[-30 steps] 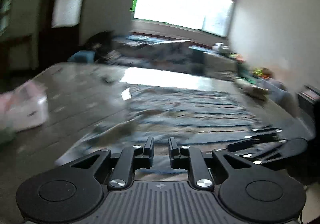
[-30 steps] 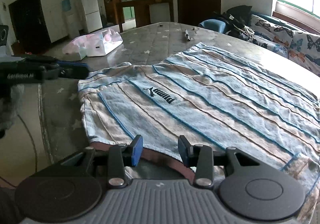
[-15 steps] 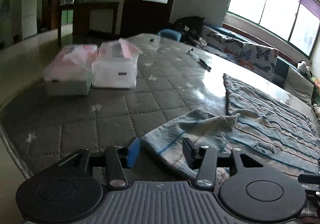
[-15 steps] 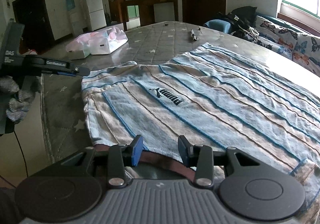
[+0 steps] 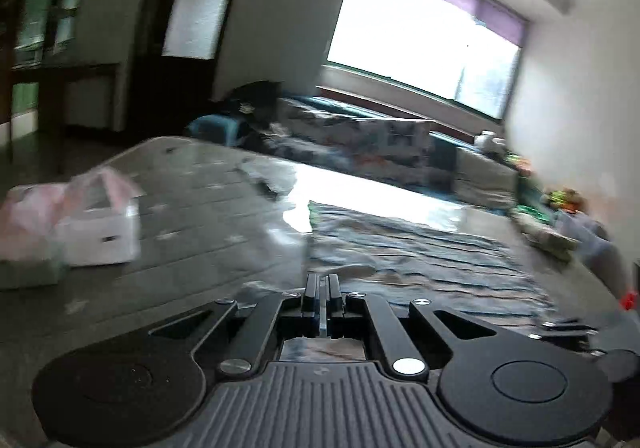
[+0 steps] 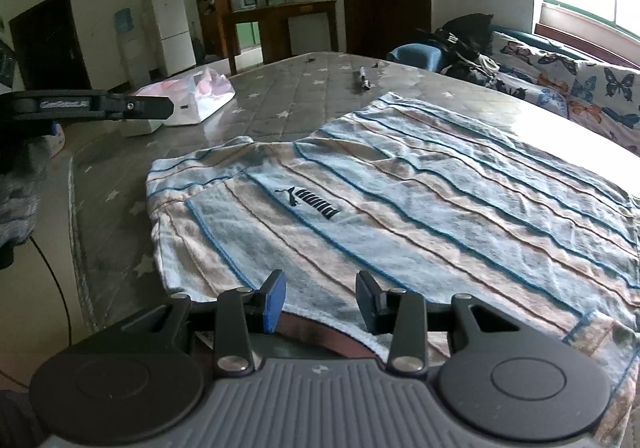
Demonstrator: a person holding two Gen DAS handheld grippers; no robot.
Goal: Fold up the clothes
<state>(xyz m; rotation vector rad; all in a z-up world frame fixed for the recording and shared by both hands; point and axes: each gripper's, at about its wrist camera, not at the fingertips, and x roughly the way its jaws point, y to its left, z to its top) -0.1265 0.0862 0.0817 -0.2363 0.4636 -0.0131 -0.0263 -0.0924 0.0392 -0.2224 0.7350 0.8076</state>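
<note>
While the striped shirt (image 6: pixel 420 216) lies flat on the grey mattress (image 6: pixel 280 104), the right gripper (image 6: pixel 321 298) hovers at its near collar edge, jaws spread wide. Beyond the shirt's sleeve, the left gripper (image 5: pixel 321 298) shows jaws pressed together; whether cloth sits between them is too blurred to tell.

The striped T-shirt (image 6: pixel 420 204) is soft, wrinkled terry-like cloth. The mattress (image 6: pixel 288 104) beneath has quilted fabric with a glossy sheen. The right claw (image 6: pixel 321 302) is matt black plastic with blue rubbery pads (image 6: pixel 274 300) and shiny metal rivets.
</note>
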